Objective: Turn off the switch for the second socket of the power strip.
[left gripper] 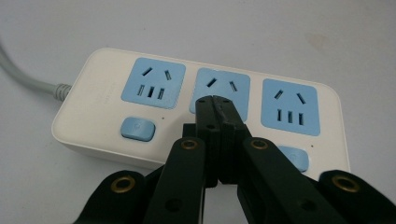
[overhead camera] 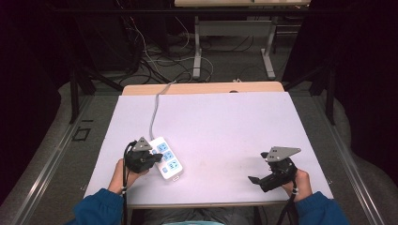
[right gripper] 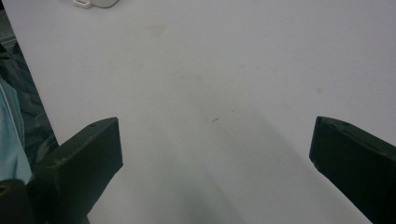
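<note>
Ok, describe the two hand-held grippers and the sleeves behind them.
Both the left gripper and the right gripper are black, each topped by a grey three-cornered plate and trailing a black cable. Brass-coloured rivets dot the left one's linkage. The sleeves are blue.

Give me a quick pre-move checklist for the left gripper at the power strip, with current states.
1. Left gripper jaws closed: ok, tips together, holding nothing.
2. Tips over the power strip: ok, in front of the middle outlet.
3. Tips touching the middle switch: cannot tell, the jaws hide it.
4. Outlets free of plugs: ok, all three empty.
5. Cord clear of both grippers: ok, it runs off the table's far edge.
6. Right gripper out of the way: ok, open, over bare table.
</note>
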### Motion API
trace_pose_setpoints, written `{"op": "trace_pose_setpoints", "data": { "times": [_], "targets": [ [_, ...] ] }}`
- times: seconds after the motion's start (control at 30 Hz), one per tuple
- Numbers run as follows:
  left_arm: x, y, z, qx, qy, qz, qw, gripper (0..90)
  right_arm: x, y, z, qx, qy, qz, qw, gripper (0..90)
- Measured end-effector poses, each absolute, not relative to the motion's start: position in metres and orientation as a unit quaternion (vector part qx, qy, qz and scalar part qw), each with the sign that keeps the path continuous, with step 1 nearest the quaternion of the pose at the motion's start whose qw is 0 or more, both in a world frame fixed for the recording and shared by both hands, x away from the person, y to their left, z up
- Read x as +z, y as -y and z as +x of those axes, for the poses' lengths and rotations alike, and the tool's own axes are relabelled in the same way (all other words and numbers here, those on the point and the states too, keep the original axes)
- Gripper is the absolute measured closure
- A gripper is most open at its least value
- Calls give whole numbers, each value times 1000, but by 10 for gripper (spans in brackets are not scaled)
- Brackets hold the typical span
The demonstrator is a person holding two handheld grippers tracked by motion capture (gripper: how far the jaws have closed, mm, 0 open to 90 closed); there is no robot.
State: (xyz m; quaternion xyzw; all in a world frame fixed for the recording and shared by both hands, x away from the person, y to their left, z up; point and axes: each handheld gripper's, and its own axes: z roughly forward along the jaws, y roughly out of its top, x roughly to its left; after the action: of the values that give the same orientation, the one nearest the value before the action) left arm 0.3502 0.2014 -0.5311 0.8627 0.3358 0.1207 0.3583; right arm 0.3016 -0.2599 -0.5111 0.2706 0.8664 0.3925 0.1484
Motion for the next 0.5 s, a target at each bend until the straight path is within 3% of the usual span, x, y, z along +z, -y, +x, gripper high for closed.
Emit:
{"op": "trace_pose_setpoints", "data": {
  "times": [0.5],
  "targets": [
    [-532,-200,350,127,-334,863,357,900,-511,260,301,392,-865,275,149,17]
  ]
}}
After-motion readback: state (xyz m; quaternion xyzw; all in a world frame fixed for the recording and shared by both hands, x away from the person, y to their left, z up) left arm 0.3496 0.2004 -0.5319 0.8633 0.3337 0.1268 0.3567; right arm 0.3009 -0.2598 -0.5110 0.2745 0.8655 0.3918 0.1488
